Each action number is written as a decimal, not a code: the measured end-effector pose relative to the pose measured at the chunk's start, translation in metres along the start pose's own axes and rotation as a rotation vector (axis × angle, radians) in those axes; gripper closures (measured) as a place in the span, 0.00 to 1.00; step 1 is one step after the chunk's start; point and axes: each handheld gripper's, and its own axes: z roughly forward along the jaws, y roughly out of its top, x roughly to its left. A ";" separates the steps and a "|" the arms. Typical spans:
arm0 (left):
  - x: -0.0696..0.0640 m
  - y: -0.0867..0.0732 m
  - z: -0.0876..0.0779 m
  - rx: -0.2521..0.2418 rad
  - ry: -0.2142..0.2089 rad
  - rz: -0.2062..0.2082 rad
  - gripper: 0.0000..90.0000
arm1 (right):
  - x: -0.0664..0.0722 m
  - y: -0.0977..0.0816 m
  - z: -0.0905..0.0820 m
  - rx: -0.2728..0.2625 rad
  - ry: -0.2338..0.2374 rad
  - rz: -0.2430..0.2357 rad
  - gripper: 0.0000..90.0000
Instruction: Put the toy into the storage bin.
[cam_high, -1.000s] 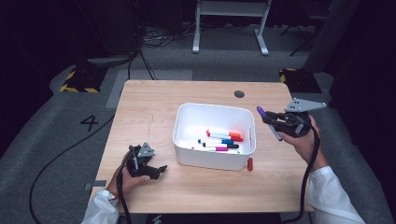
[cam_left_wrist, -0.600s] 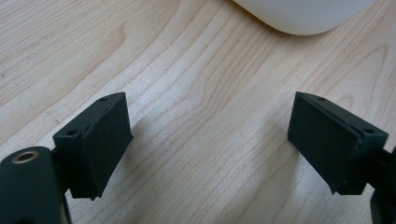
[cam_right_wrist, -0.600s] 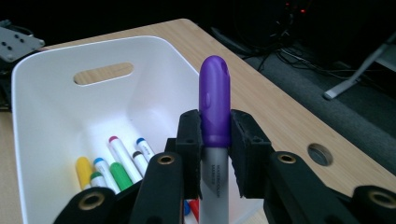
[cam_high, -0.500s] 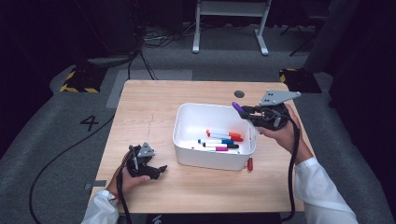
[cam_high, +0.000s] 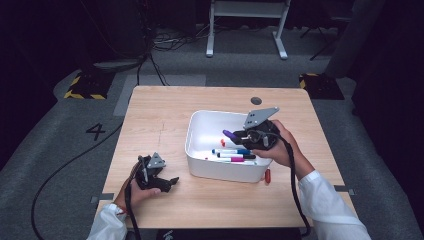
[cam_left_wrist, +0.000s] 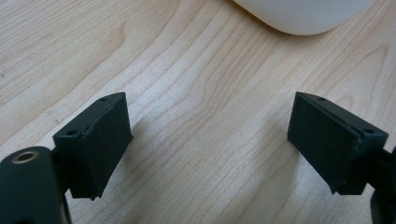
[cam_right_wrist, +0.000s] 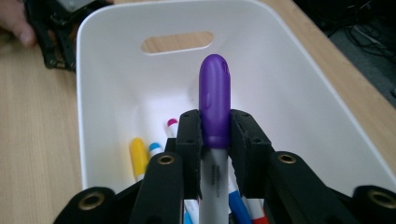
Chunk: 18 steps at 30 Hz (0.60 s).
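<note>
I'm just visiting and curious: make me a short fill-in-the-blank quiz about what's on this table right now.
1. The right gripper is shut on a marker whose cap is ____.
2. That marker is held above a ____ bin with other markers inside.
3. The left gripper has its jaws ____, with nothing between them.
4. A small ____ object lies on the table beside the bin.

Missing words: purple; white; open; red

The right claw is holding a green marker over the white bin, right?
Not quite: the marker in the right claw has a purple cap, not green. The right gripper view shows it clamped over the white bin, as you said.
</note>
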 end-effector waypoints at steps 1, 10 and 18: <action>0.000 0.000 0.000 0.000 0.000 0.000 0.15 | 0.002 0.000 0.002 0.016 0.006 -0.006 0.83; 0.000 0.000 0.000 0.000 0.000 0.000 0.15 | 0.022 -0.002 0.019 0.095 0.104 -0.067 0.83; 0.000 0.000 0.000 0.000 0.000 0.000 0.15 | 0.028 -0.001 0.021 0.124 0.141 -0.084 0.83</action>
